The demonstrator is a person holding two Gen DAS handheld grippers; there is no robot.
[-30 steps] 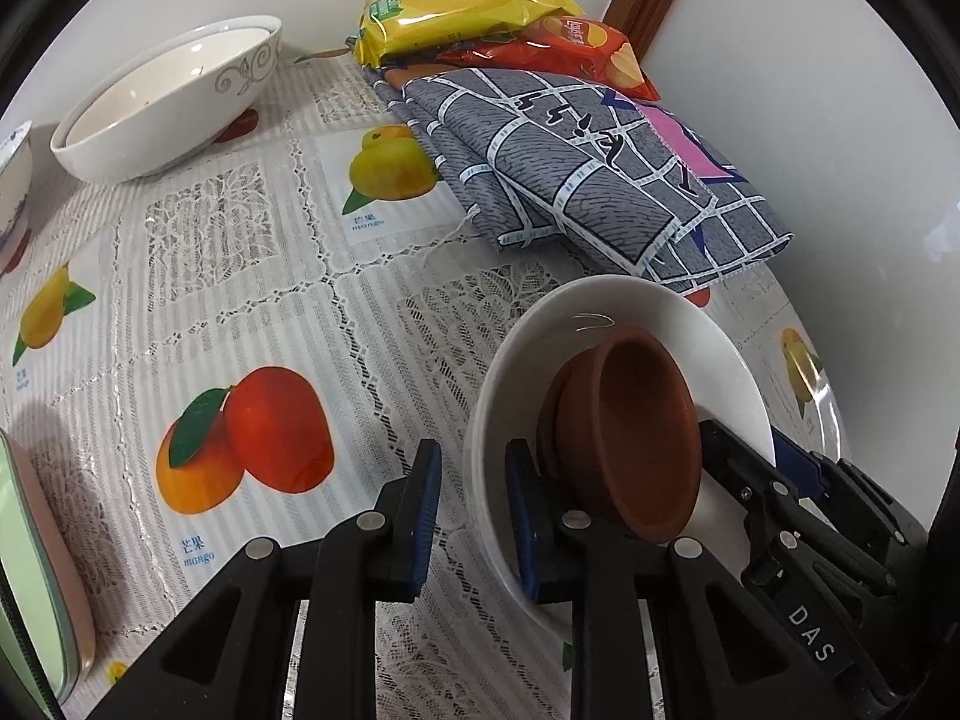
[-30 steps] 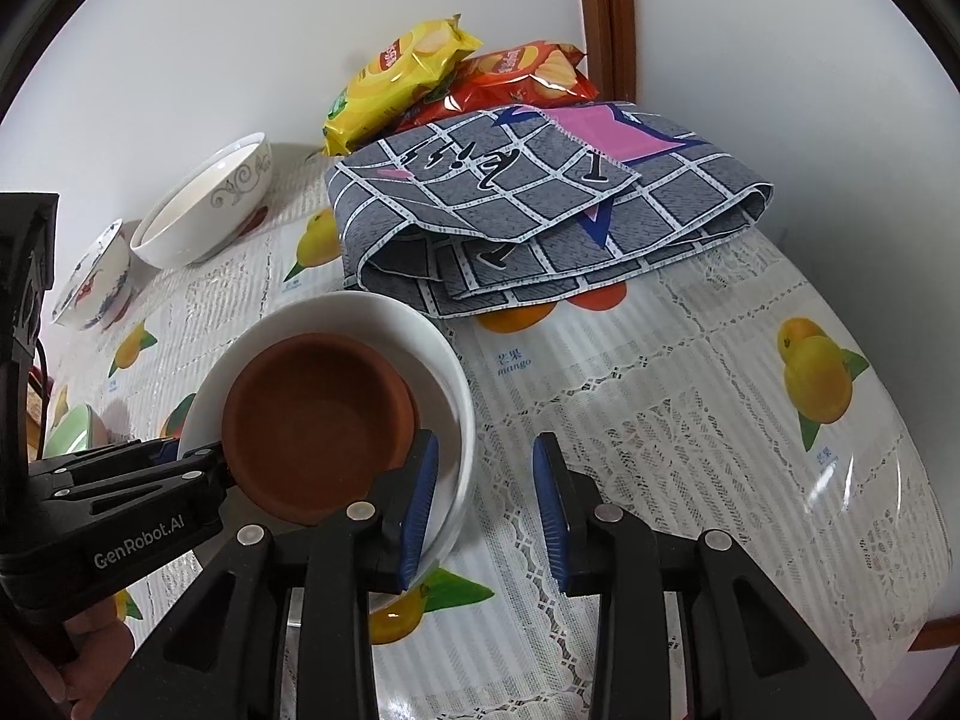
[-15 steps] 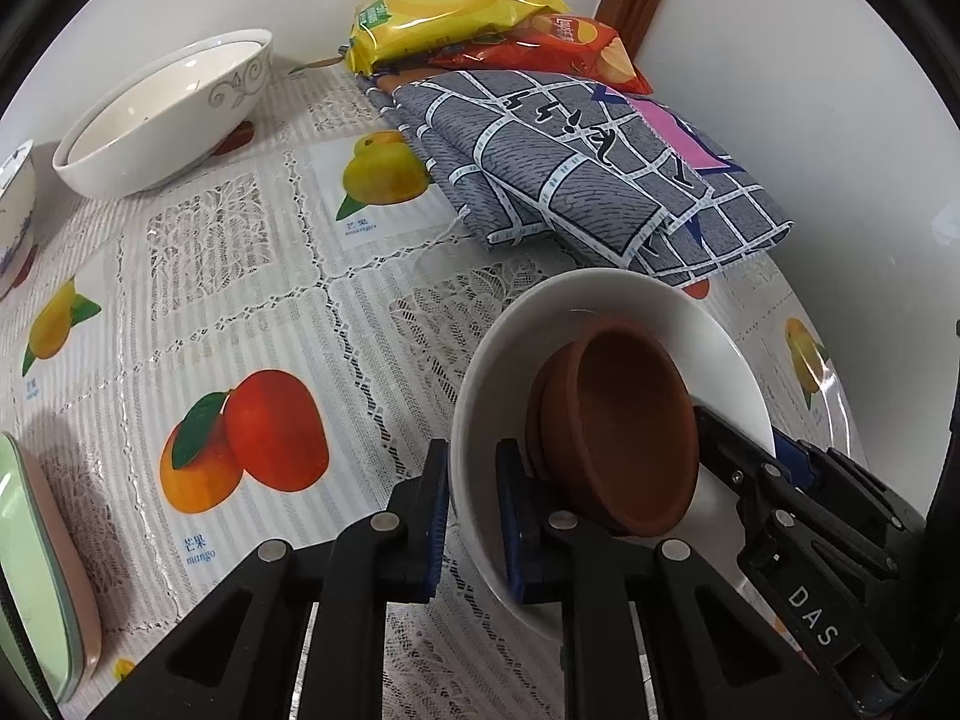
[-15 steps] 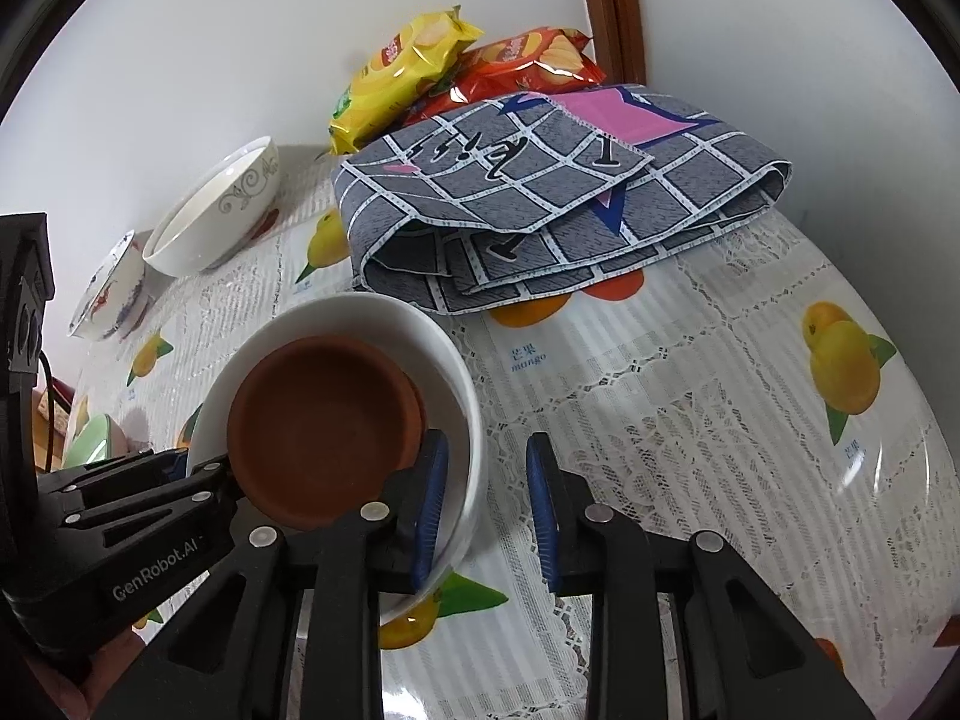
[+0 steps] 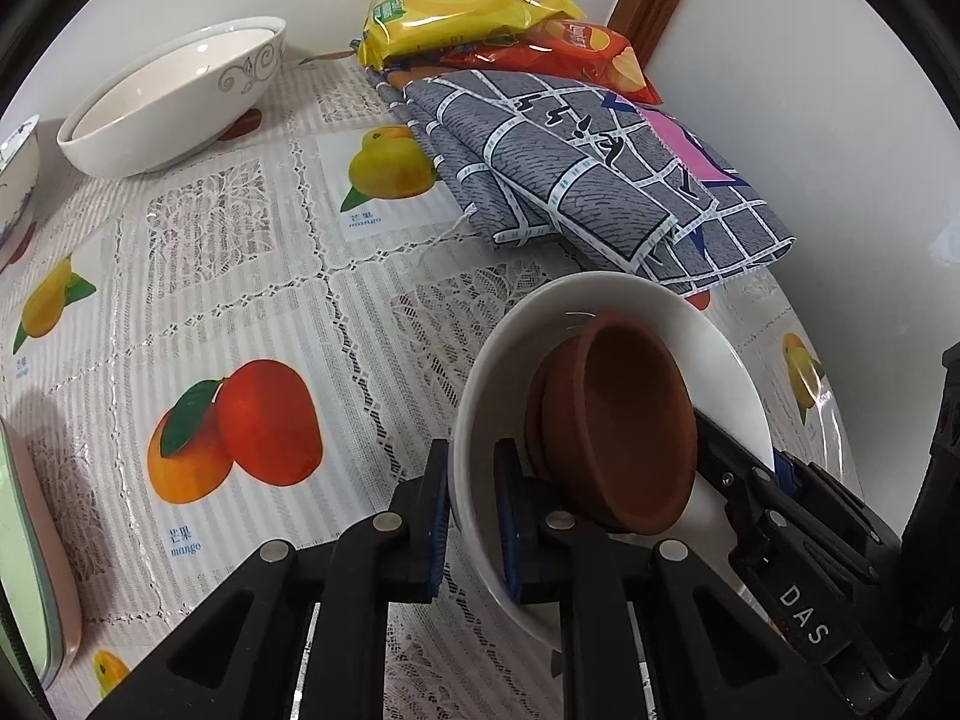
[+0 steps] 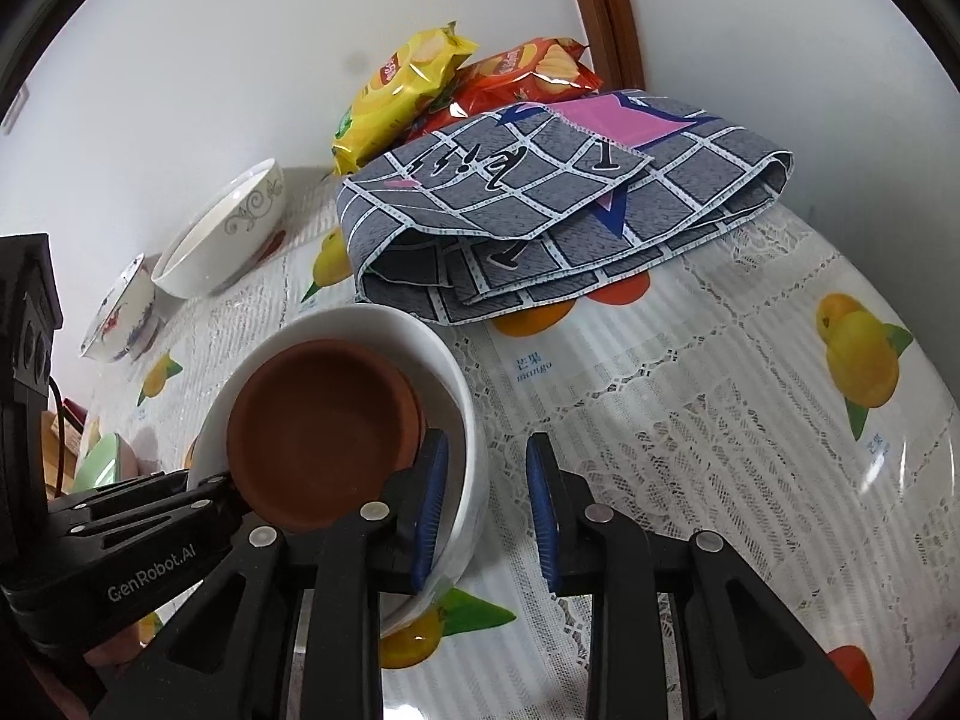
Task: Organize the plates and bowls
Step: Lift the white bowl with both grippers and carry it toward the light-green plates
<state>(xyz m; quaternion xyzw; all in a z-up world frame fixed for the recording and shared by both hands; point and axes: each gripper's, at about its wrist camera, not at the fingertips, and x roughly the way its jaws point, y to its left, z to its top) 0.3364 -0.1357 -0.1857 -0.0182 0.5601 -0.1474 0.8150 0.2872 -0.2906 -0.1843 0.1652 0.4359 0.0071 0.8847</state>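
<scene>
A white bowl [image 5: 708,348] [image 6: 372,324] sits on the fruit-print tablecloth with a brown clay bowl [image 5: 624,420] [image 6: 324,426] nested inside it. In the left wrist view both look tilted. My left gripper [image 5: 473,480] is shut on the white bowl's near rim, one pad outside and one inside. My right gripper [image 6: 486,468] straddles the opposite rim. Its left finger is inside beside the clay bowl, its right finger stands clear outside with tablecloth showing in the gap, so it is open. Each gripper also shows in the other's view, the right gripper [image 5: 744,456] and the left gripper [image 6: 222,486].
A large white bowl with grey scrollwork [image 5: 174,102] [image 6: 222,240] and a small painted bowl [image 6: 120,312] stand at the back left. A folded grey checked cloth [image 5: 588,168] and snack bags [image 5: 468,0] fill the back corner by the walls. Green and pink plates [image 5: 24,540] lie at the left edge.
My left gripper's jaws have closed onto the white bowl's rim. The right gripper's jaws narrowed slightly around the opposite rim. The bowls stay where they were.
</scene>
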